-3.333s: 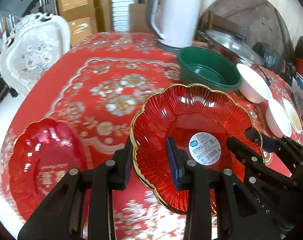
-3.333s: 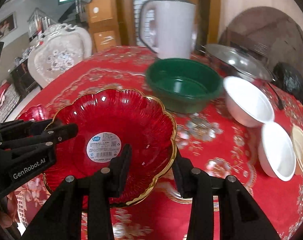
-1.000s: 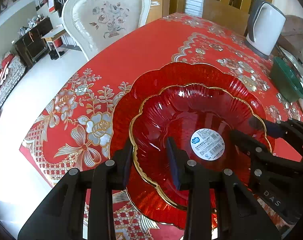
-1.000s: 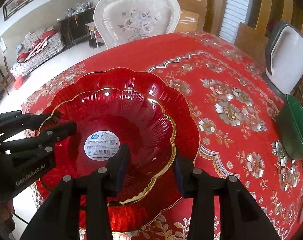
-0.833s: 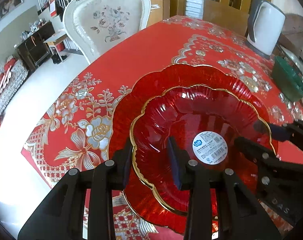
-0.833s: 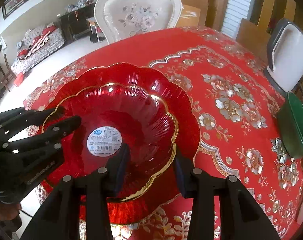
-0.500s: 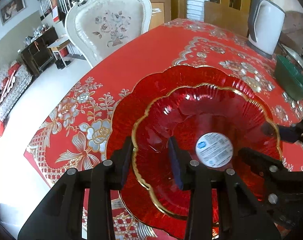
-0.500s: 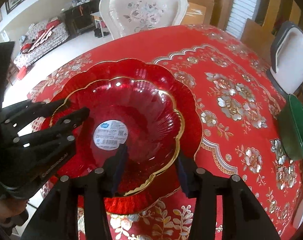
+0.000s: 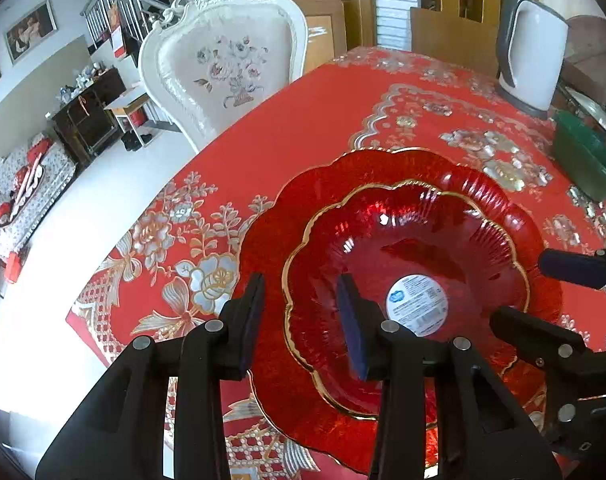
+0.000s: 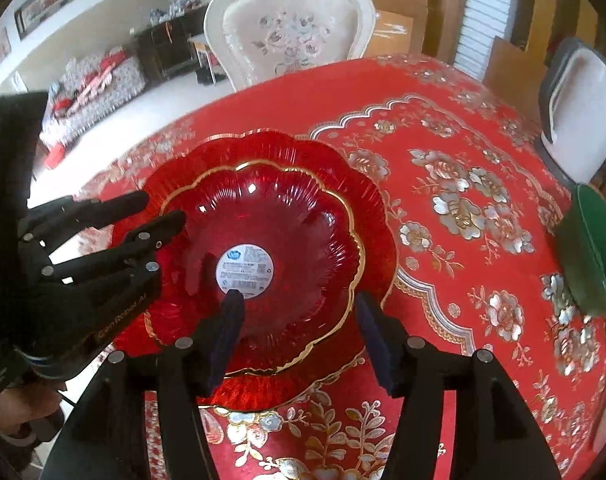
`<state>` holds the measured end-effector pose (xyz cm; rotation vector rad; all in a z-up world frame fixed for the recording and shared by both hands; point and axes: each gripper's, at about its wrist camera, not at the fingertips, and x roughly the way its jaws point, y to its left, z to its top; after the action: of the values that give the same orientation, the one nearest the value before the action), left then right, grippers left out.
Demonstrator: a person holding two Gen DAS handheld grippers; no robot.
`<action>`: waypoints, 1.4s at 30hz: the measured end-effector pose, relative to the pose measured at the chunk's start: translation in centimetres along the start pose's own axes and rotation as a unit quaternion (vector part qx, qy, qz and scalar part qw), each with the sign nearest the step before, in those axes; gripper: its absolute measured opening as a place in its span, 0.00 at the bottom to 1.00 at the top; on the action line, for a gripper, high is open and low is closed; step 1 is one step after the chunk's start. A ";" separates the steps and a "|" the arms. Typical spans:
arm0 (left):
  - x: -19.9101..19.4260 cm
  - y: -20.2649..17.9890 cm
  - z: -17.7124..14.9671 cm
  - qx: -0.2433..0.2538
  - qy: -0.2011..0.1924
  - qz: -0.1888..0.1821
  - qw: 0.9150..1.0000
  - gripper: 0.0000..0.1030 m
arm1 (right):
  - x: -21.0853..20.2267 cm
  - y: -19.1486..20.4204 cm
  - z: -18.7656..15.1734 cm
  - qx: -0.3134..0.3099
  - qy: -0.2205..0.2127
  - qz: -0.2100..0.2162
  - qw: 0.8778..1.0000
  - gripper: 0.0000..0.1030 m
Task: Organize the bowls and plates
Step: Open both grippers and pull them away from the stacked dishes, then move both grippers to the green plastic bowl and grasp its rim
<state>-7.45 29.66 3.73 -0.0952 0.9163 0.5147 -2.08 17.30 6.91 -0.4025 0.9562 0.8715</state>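
Observation:
A red fluted bowl (image 9: 423, 240) (image 10: 283, 216) with a gold rim and a white sticker sits nested inside a larger red plate (image 9: 271, 240) (image 10: 377, 240) on the red tablecloth. My left gripper (image 9: 299, 320) (image 10: 161, 208) straddles the bowl's near-left rim, its pads standing a little off the rim on both sides. My right gripper (image 10: 299, 308) (image 9: 519, 290) straddles the opposite rim. Its jaws are opening, with the rim between them but untouched.
A white kettle (image 9: 531, 52) (image 10: 583, 120) and a green bowl (image 9: 583, 160) (image 10: 591, 252) stand at the far right. A white carved chair (image 9: 223, 60) is behind the table. The table's edge runs close on the left of the plates.
Both grippers carried the gold-rimmed bowl from beside the green bowl and set it into the big red plate. Both pairs of jaws then widened off the rim, the right more.

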 end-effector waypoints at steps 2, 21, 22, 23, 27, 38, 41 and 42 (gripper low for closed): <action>-0.3 -0.4 0.1 0.003 -0.002 -0.002 1.000 0.36 | -0.4 -0.3 -0.2 0.008 -0.004 0.013 1.000 0.57; -3.9 -10.0 2.7 0.056 -0.039 -0.077 0.995 0.36 | -5.7 -8.7 -3.6 0.106 -0.041 -0.021 0.993 0.61; -4.0 -10.6 2.8 0.063 -0.040 -0.079 0.994 0.36 | -6.0 -9.3 -3.9 0.111 -0.042 -0.024 0.993 0.61; -4.1 -11.4 2.9 0.070 -0.041 -0.081 0.993 0.36 | -6.3 -10.1 -4.4 0.120 -0.043 -0.028 0.992 0.61; -4.2 -14.2 3.6 0.089 -0.037 -0.103 0.990 0.36 | -7.4 -12.7 -5.9 0.145 -0.046 -0.041 0.988 0.61; -2.9 -20.2 7.5 0.120 -0.002 -0.161 0.980 0.36 | -10.2 -21.9 -8.5 0.233 -0.055 -0.061 0.969 0.61; -2.4 -21.5 9.3 0.121 0.014 -0.173 0.977 0.36 | -11.0 -24.9 -8.3 0.261 -0.057 -0.069 0.961 0.61; -2.2 -22.0 10.1 0.121 0.020 -0.177 0.977 0.36 | -11.1 -25.6 -8.2 0.269 -0.055 -0.071 0.959 0.61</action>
<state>9.06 12.53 8.59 -0.0464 0.9685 0.0690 10.66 -8.64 10.13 0.0454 1.0029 0.4696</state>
